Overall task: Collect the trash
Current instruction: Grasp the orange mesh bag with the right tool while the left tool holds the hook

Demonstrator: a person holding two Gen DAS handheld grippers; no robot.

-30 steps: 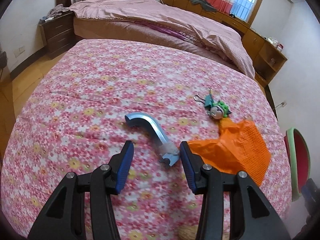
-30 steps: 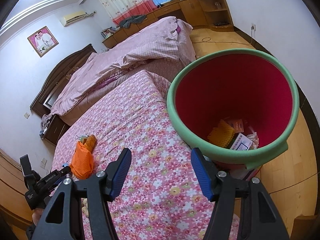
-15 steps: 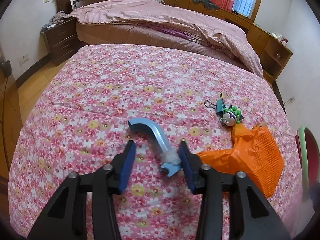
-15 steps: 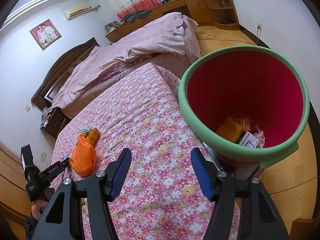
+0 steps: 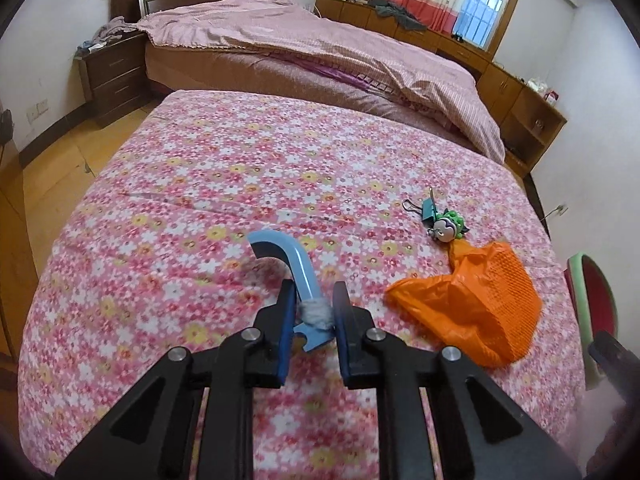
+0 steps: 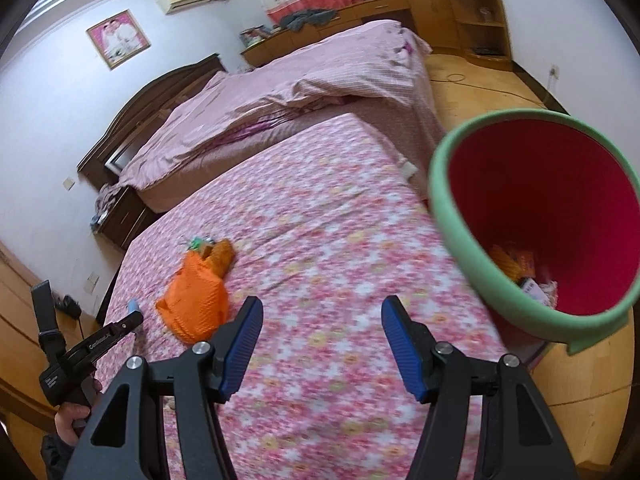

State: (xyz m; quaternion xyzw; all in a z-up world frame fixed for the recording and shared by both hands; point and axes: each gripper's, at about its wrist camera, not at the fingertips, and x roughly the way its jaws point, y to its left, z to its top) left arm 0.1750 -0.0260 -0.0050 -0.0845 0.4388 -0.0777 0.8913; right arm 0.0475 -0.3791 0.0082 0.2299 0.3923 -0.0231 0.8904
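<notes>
A: Left gripper was pinched on the blue curved plastic piece, gripping it at its near end where a grey fluff wad clung. The hooked end arched up and away over the floral bedspread. Could not tell whether the piece was clear of the cloth or only just touching it.

B: And the other one?

A: Right gripper was spread wide with nothing between the pads, hovering above the bedspread, the bin off to its right.

B: What was already in the bin?

A: Some scraps lay at the bottom: something orange-yellow, a small printed box, pale wrappers. Too small to name further. So part of the collecting looked done.

B: Left on the bed?

A: The orange mesh bag, crumpled, just to the right of the left gripper. Beyond it a small doll-head keychain touching a green binder clip. I judged the bag to be trash; the keychain and clip may not be.

B: Progress, then?

A: Roughly midway, by my reckoning. The blue piece was gripped but not yet carried; the bin stood at the bed's far right edge, well apart from it. After that, the orange bag at least.
</notes>
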